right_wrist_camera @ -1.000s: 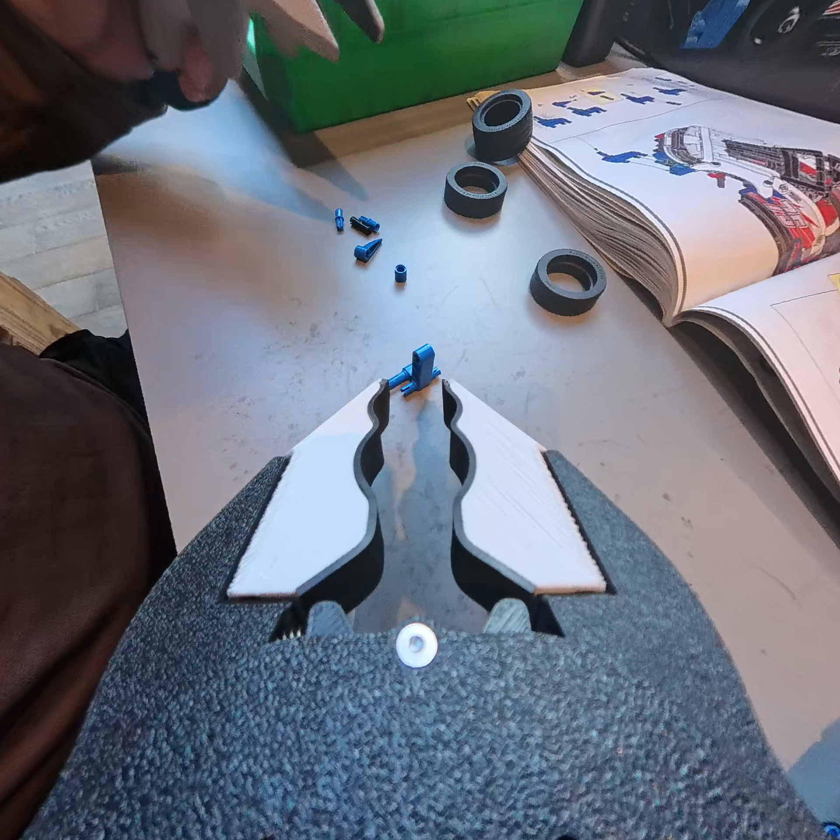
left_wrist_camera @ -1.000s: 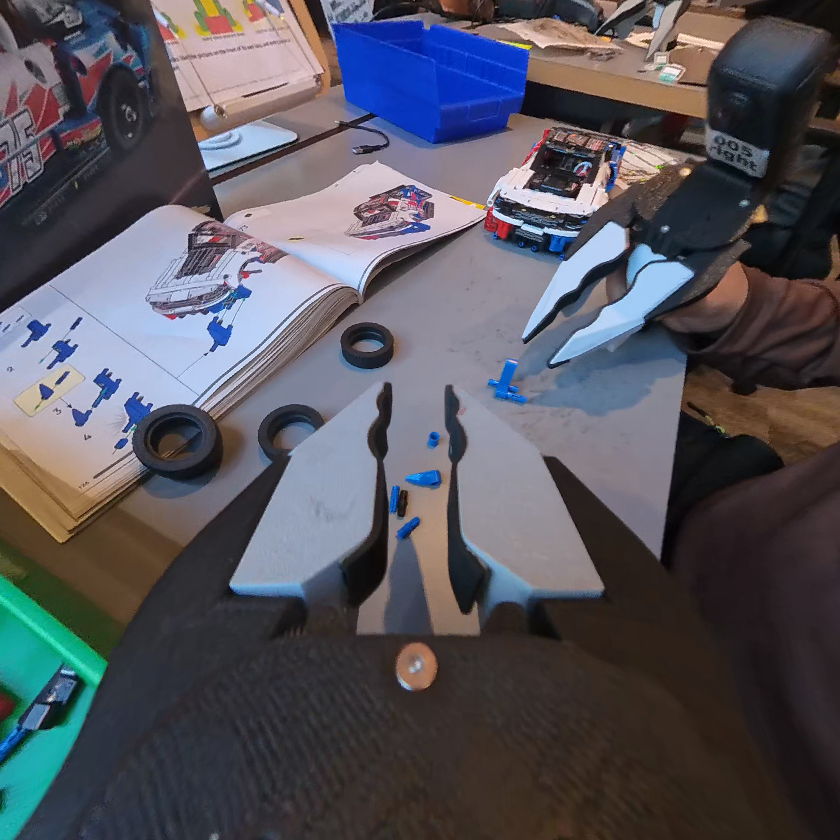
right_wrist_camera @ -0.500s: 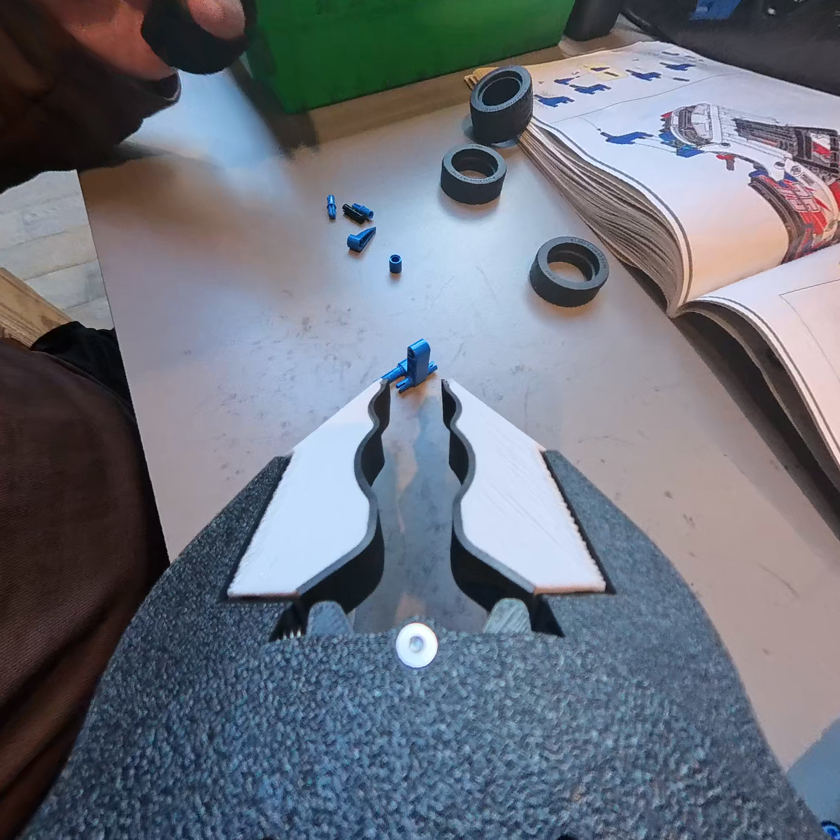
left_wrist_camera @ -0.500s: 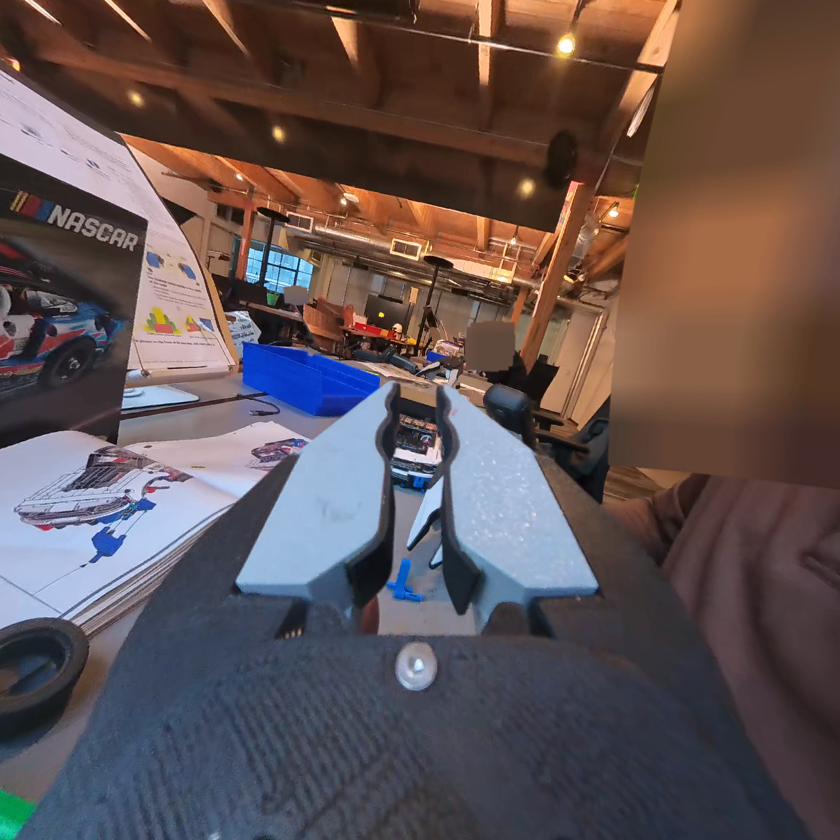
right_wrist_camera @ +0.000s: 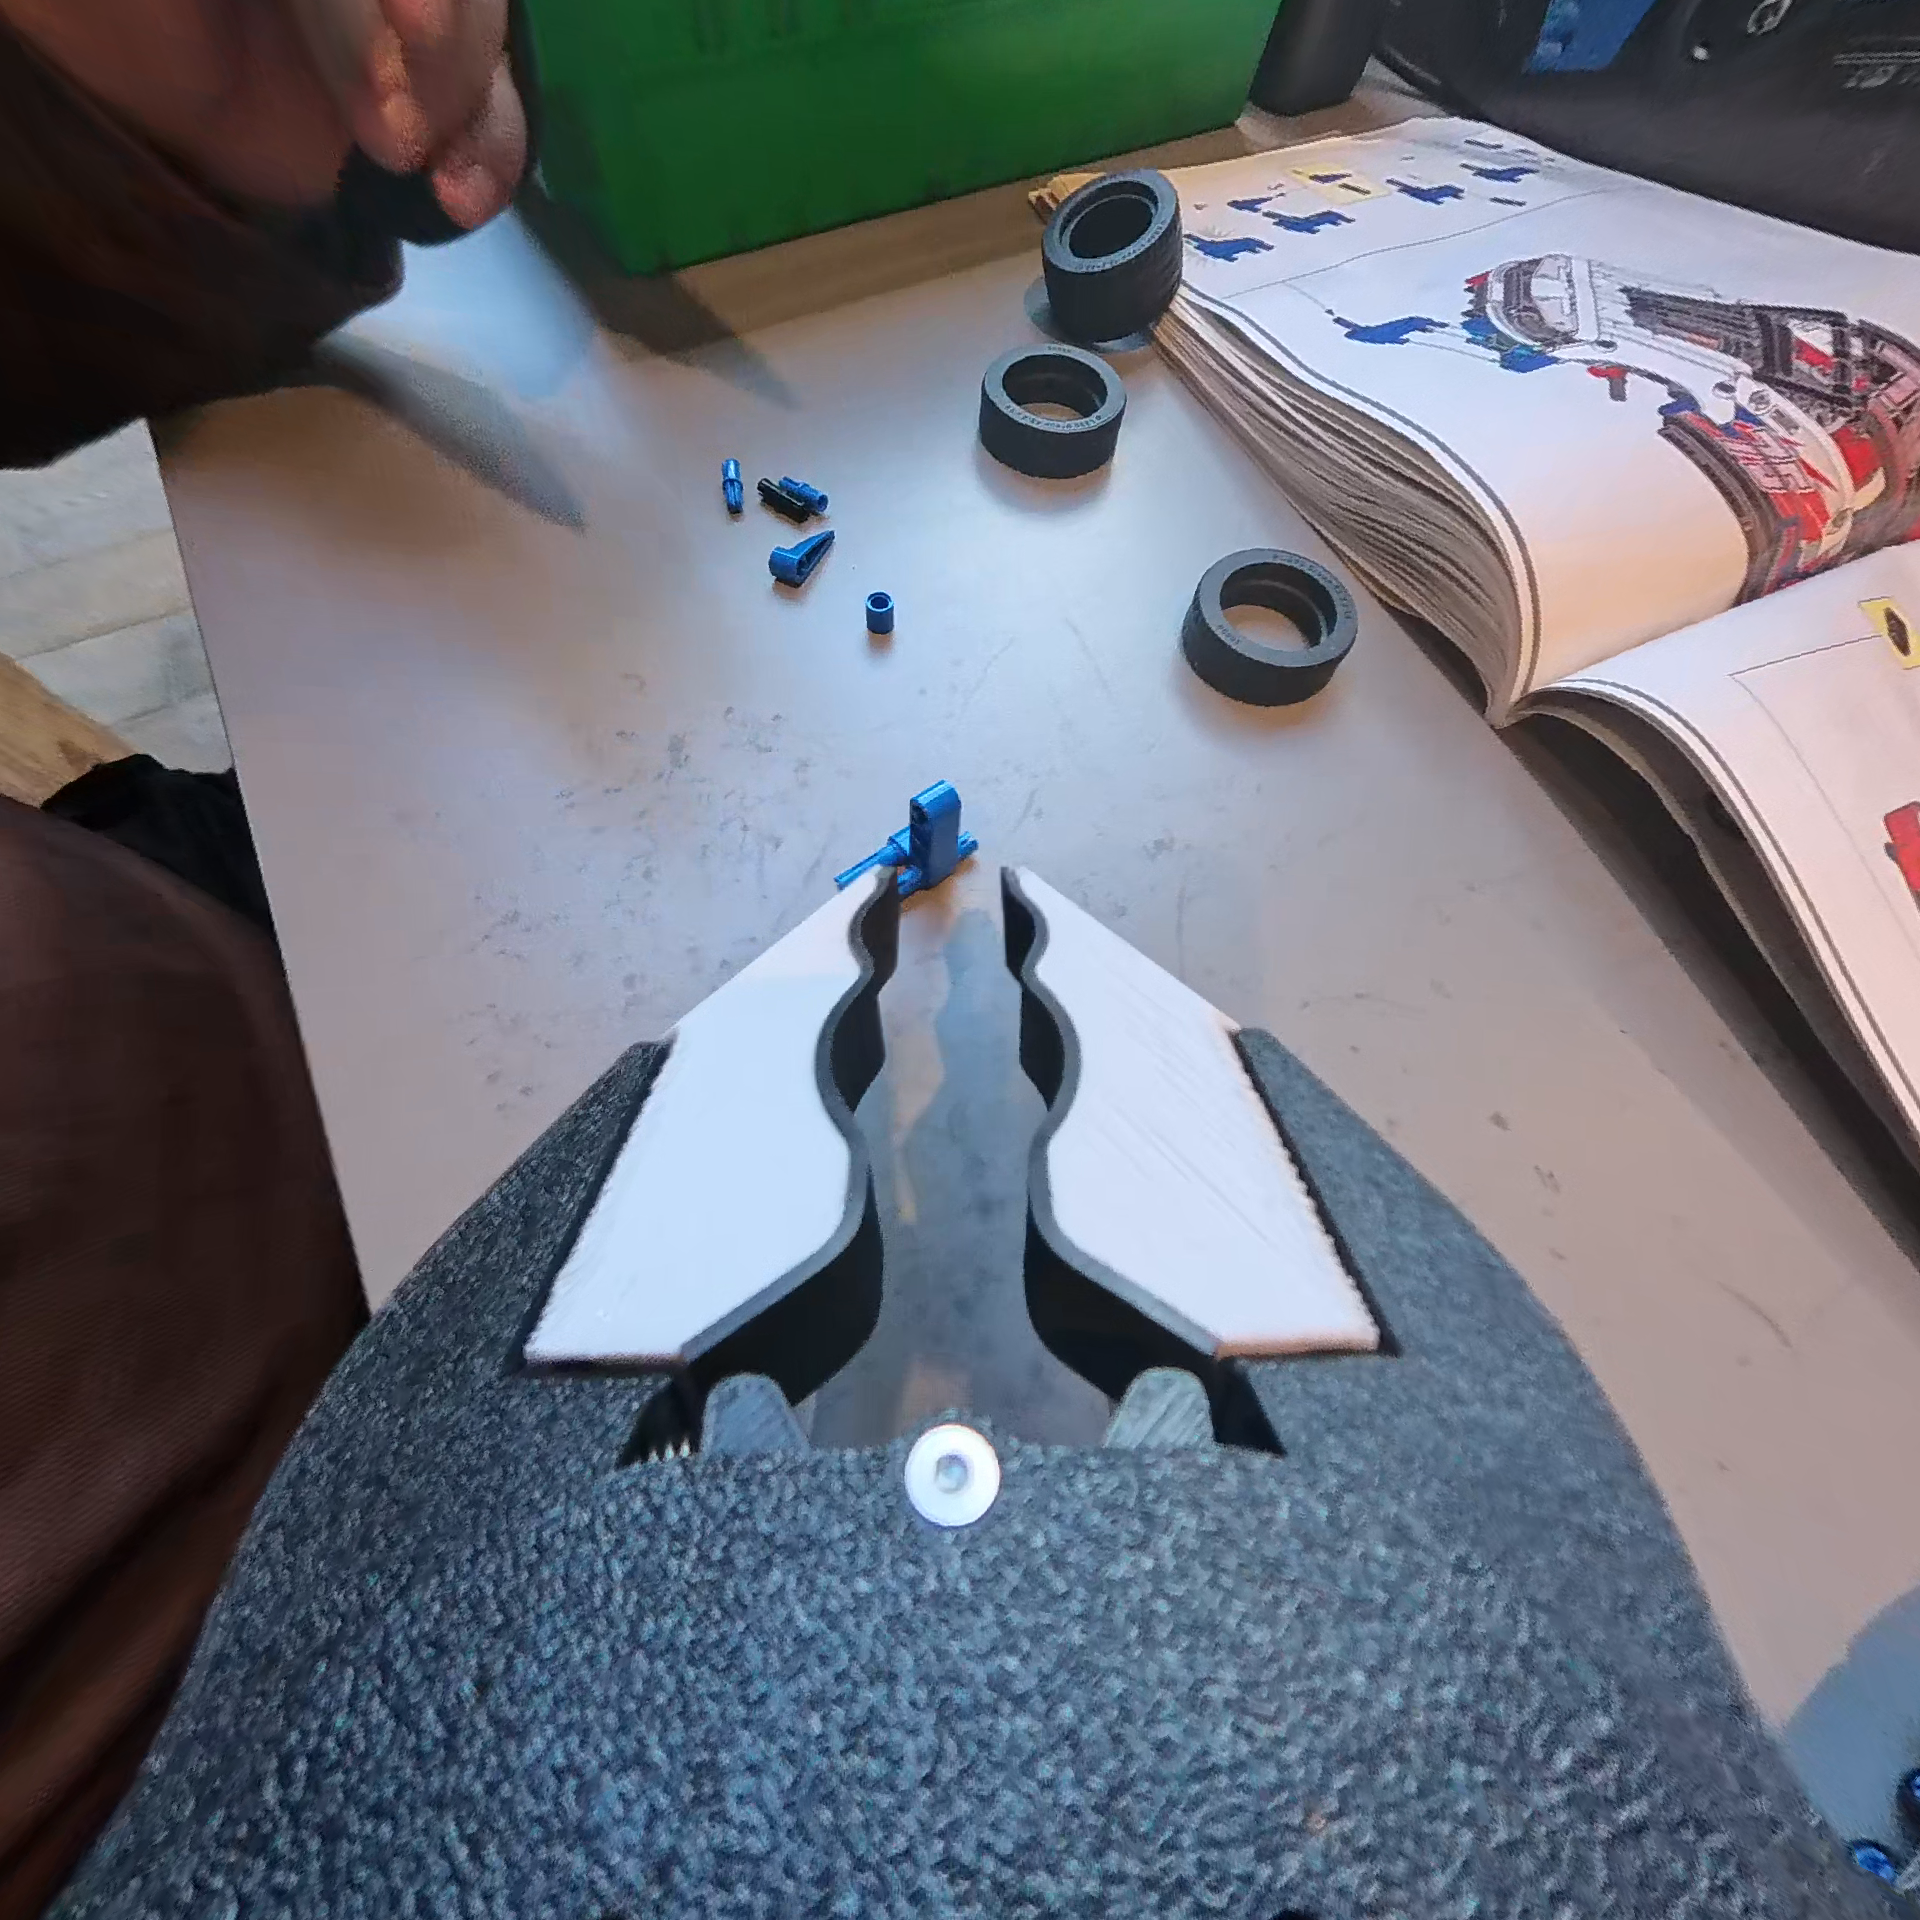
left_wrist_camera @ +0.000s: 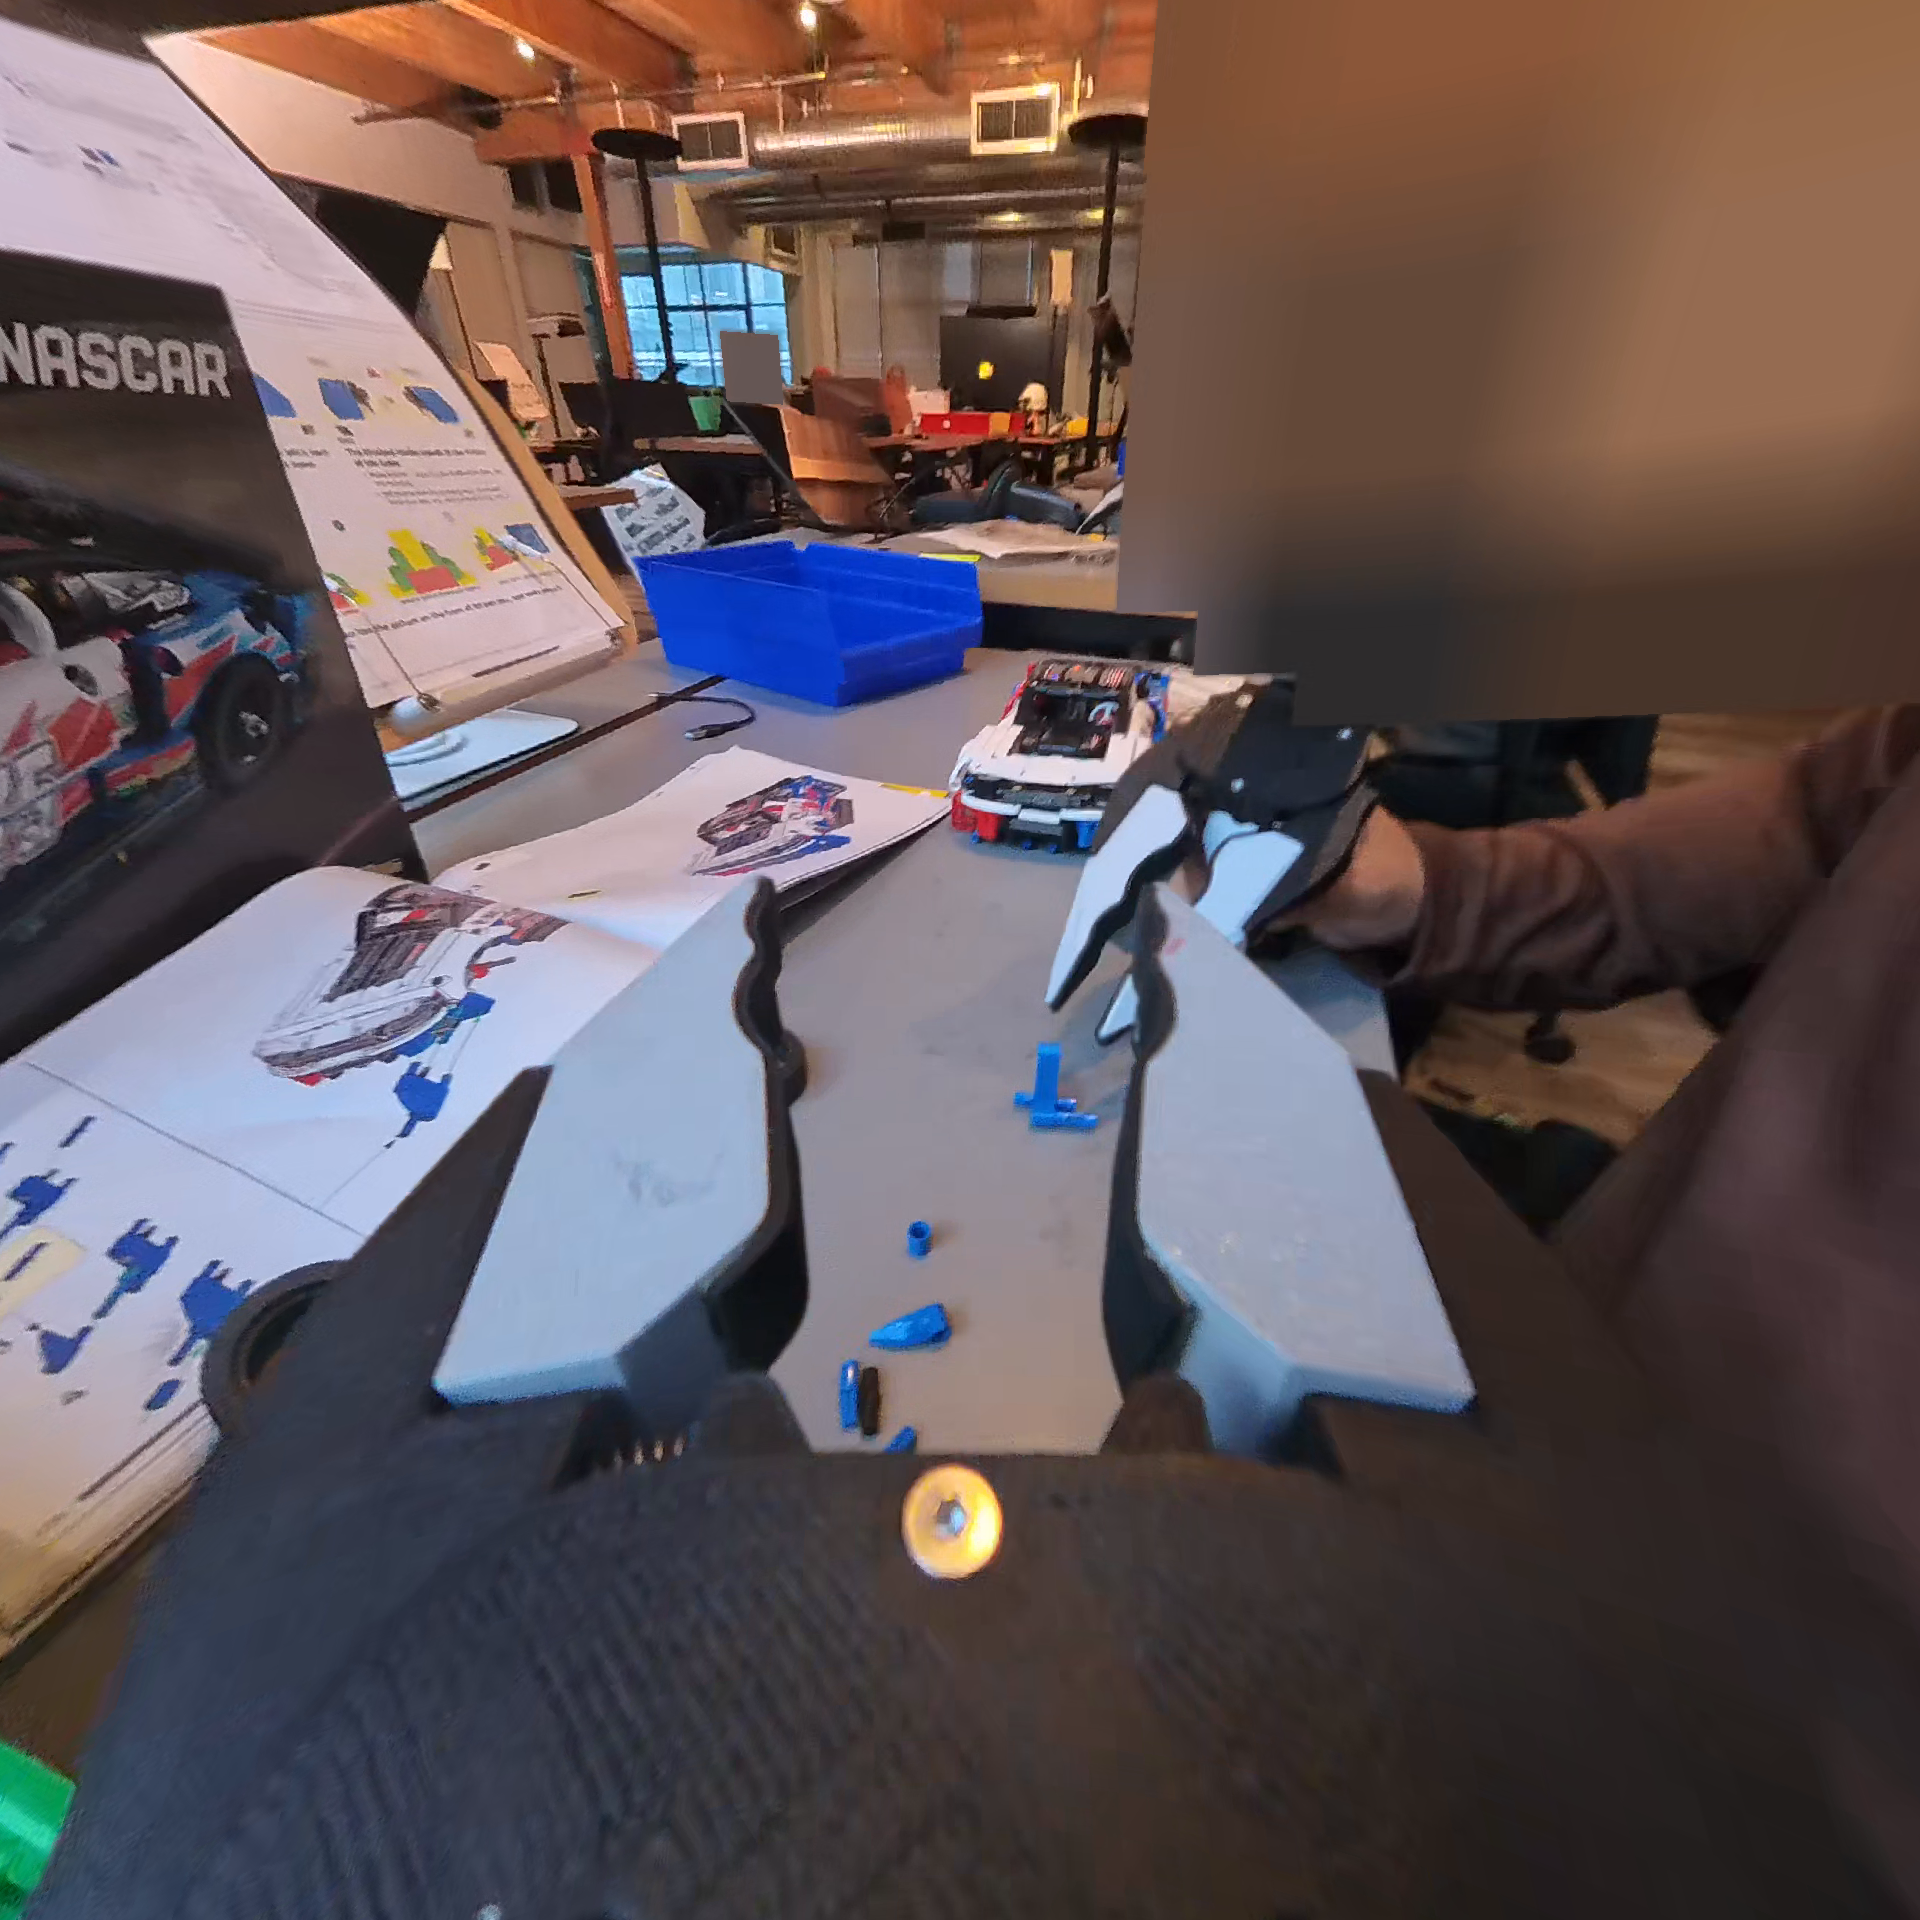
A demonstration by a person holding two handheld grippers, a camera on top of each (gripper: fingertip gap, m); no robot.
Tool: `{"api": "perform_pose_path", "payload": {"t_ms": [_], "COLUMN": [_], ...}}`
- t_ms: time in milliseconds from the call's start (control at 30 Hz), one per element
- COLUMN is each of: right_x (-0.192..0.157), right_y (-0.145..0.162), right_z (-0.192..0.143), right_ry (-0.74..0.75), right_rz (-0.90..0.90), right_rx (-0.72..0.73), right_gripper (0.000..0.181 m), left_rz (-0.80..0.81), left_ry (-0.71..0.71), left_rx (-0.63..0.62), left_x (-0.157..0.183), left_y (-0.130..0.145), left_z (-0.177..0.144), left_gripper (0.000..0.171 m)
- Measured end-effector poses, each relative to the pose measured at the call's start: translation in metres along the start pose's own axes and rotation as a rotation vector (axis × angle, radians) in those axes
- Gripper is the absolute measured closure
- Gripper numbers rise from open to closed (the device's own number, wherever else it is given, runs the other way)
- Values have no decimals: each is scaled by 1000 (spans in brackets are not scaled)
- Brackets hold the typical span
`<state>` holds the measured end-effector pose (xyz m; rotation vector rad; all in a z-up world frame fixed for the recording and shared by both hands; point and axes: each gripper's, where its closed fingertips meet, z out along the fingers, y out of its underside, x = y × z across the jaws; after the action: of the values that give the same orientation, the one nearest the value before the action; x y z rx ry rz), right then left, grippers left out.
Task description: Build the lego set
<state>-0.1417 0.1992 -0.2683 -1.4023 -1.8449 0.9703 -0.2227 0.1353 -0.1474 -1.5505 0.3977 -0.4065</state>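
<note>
A small blue Lego assembly (right_wrist_camera: 930, 842) stands on the grey table, just ahead of my right gripper's (right_wrist_camera: 945, 881) fingertips. That gripper is narrowly open and empty. The assembly also shows in the left wrist view (left_wrist_camera: 1051, 1091), with the right gripper (left_wrist_camera: 1086, 1013) just behind it. My left gripper (left_wrist_camera: 951, 914) is wide open and empty, low over loose blue pieces: a bush (left_wrist_camera: 918, 1238), a wedge (left_wrist_camera: 912, 1328) and pins (left_wrist_camera: 860, 1397). The same pieces show in the right wrist view (right_wrist_camera: 800, 556). The partly built white car (left_wrist_camera: 1060, 758) sits farther back.
An open instruction book (right_wrist_camera: 1558, 416) lies along one side, with three black tyres (right_wrist_camera: 1270, 627) (right_wrist_camera: 1051, 410) (right_wrist_camera: 1112, 255) beside it. A green bin (right_wrist_camera: 883, 104) is behind the left gripper. A blue bin (left_wrist_camera: 810, 613) and the set's box (left_wrist_camera: 104, 623) stand at the back. About 15 centimeters separates my left fingertips from my right.
My left gripper tipped up towards the ceiling, then came back down over the loose blue pieces and opened much wider. My right gripper has hardly moved.
</note>
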Motion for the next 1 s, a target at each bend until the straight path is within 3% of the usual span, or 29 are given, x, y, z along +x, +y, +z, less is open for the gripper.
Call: {"api": "perform_pose_path", "payload": {"t_ms": [133,267,500,867,1000], "right_x": [7,18,41,47,46], "right_y": [-2,-4,-6,-8,-8], "right_z": [-2,-3,-7,-2,-2], "right_ry": [40,102,202,236,232], "right_rz": [-1,7,50,22,18], "right_rx": [16,28,48,38,39], "right_gripper": [163,163,165,168,169], "left_rz": [87,46,-25,97,49], "left_ry": [-6,13,42,-14,-50], "left_rx": [-34,-39,-58,-176,-231], "left_x": [4,5,4,8,3], "left_y": [15,17,23,43,53], "left_z": [4,3,0,7,4], "left_gripper": [113,122,121,124,143]}}
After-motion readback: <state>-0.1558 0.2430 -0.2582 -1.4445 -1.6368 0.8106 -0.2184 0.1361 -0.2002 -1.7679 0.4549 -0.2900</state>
